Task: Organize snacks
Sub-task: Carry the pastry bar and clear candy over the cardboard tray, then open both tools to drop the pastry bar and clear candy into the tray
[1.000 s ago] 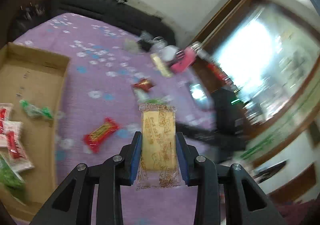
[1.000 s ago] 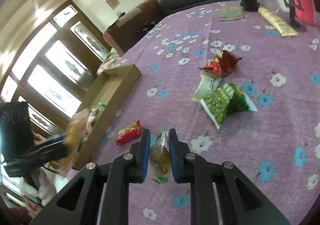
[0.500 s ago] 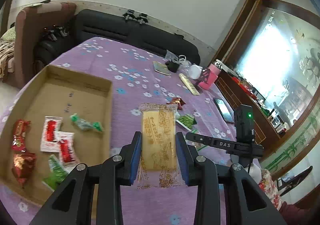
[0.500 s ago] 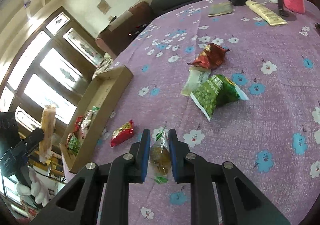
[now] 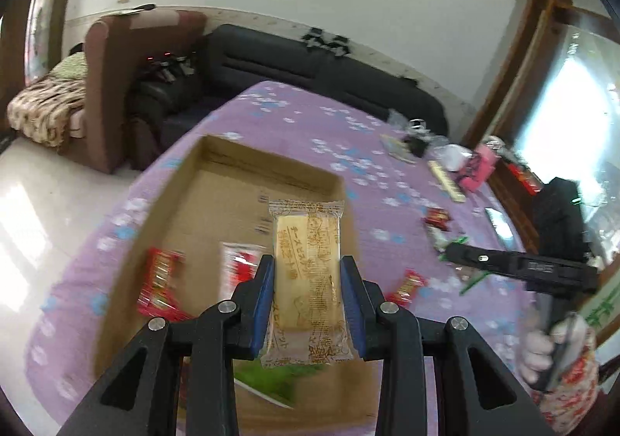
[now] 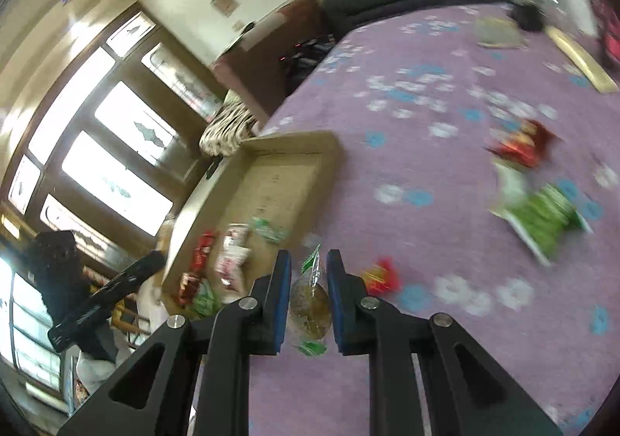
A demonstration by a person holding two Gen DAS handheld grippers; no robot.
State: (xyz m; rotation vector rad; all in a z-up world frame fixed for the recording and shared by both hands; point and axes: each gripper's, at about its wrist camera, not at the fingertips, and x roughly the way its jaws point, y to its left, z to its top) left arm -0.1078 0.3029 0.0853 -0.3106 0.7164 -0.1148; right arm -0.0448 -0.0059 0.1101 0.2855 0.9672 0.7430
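My left gripper (image 5: 308, 265) is shut on a long yellow biscuit packet (image 5: 308, 273), held above the open cardboard box (image 5: 217, 180). Red and white snack packs (image 5: 162, 281) lie in the box's near end. My right gripper (image 6: 308, 261) is shut on a small brown candy in a clear wrapper with green ends (image 6: 310, 304), above the purple flowered tablecloth just right of the box (image 6: 271, 184). In the left wrist view the right gripper (image 5: 449, 252) shows as a black bar at the right.
Loose on the cloth lie a small red snack (image 6: 381, 275), a green pea packet (image 6: 542, 215) and a red-orange bag (image 6: 519, 143). A yellow stick pack (image 6: 581, 60), a booklet (image 6: 498, 33) and bottles stand at the far end. A dark sofa (image 5: 310, 68) and brown armchair (image 5: 128, 60) are behind.
The left gripper swung left with the biscuit packet, from over the cloth to over the box. The right gripper moved left toward the box with its candy. Both grips held.
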